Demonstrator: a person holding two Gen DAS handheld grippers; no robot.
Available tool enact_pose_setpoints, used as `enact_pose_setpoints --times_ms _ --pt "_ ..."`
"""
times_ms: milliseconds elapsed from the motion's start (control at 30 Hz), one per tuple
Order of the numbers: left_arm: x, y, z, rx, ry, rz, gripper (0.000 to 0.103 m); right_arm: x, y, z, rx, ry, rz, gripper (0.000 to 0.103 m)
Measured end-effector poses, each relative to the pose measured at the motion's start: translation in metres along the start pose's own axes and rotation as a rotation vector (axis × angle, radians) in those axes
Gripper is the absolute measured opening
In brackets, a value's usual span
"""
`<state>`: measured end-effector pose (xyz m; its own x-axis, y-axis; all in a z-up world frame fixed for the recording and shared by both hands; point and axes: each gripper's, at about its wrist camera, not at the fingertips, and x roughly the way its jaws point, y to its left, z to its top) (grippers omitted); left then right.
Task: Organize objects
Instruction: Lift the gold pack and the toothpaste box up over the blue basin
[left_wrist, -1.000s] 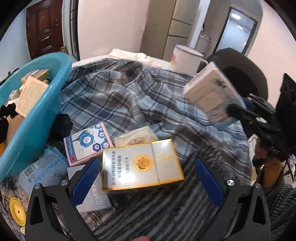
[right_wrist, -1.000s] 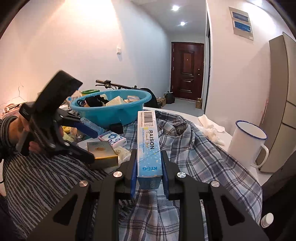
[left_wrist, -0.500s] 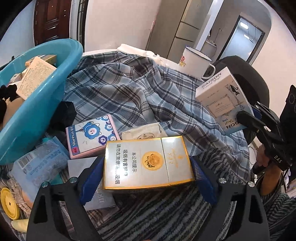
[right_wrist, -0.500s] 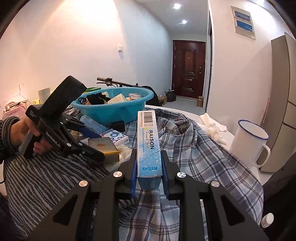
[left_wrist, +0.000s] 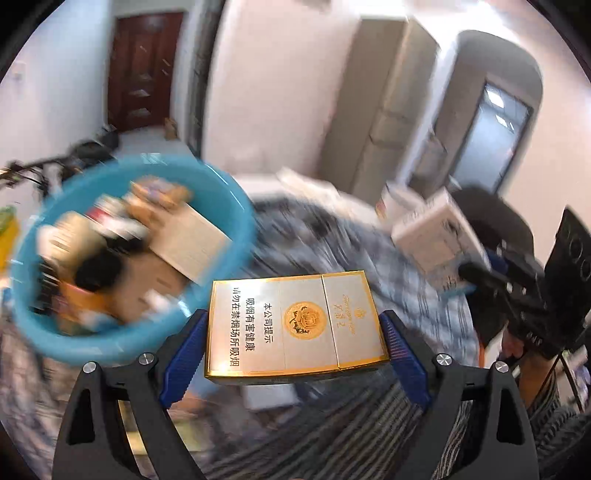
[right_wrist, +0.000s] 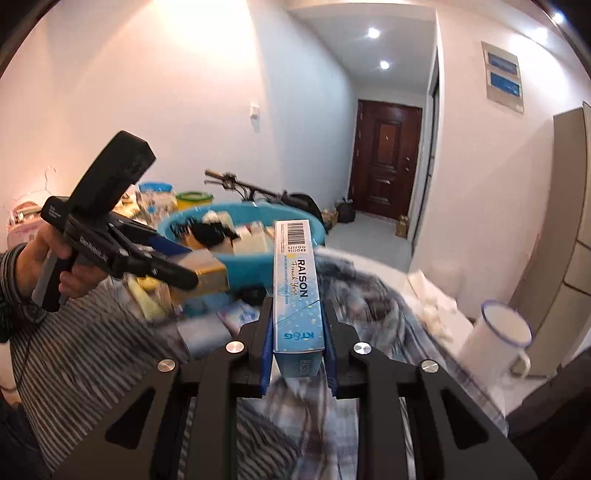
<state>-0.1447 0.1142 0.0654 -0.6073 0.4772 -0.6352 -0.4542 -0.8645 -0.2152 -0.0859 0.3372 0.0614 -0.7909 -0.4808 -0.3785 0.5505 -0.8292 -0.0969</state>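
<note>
My left gripper (left_wrist: 291, 328) is shut on a gold-and-white cigarette carton (left_wrist: 293, 325) and holds it in the air beside the blue basin (left_wrist: 236, 206), which holds several boxes and dark items. My right gripper (right_wrist: 297, 332) is shut on a blue-and-white RAISON box (right_wrist: 295, 291), held upright above the plaid cloth. In the right wrist view the left gripper (right_wrist: 173, 269) with the gold carton (right_wrist: 207, 277) is raised in front of the basin (right_wrist: 258, 254). In the left wrist view the RAISON box (left_wrist: 439, 236) shows at the right.
A plaid cloth (right_wrist: 369, 295) and a striped cloth (right_wrist: 92, 354) cover the table. A white enamel mug (right_wrist: 498, 336) stands at the right edge. Small packets (right_wrist: 236, 314) lie near the basin. A bicycle (right_wrist: 251, 188) and a door (right_wrist: 386, 162) are behind.
My left gripper closed on the gold carton and lifted it off the table up toward the blue basin. My right gripper still holds the RAISON box and has risen slightly.
</note>
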Motion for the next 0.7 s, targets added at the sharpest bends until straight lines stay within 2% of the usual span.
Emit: enact_pose_setpoints --times_ms 133,200,400,533,700 --pt "-0.06 0.03 0.024 -0.042 -0.141 0.115 0.092 0.006 0.016 0.038 -0.034 -0.051 0.031 0.022" --pt "-0.083 0.042 0.033 -0.064 -0.192 0.145 0.092 0.008 0.024 0.061 -0.039 -0.084 0.042 0.022" --pt "-0.154 0.061 0.064 -0.064 -0.374 0.265 0.092 0.007 0.046 0.141 0.008 -0.241 0.103 0.022" --pt "-0.186 0.066 0.086 -0.065 -0.5 0.337 0.092 0.027 0.065 0.195 -0.009 -0.299 0.133 0.022" --pt "-0.197 0.073 0.102 -0.032 -0.59 0.452 0.092 0.06 0.087 0.24 0.003 -0.366 0.136 0.022"
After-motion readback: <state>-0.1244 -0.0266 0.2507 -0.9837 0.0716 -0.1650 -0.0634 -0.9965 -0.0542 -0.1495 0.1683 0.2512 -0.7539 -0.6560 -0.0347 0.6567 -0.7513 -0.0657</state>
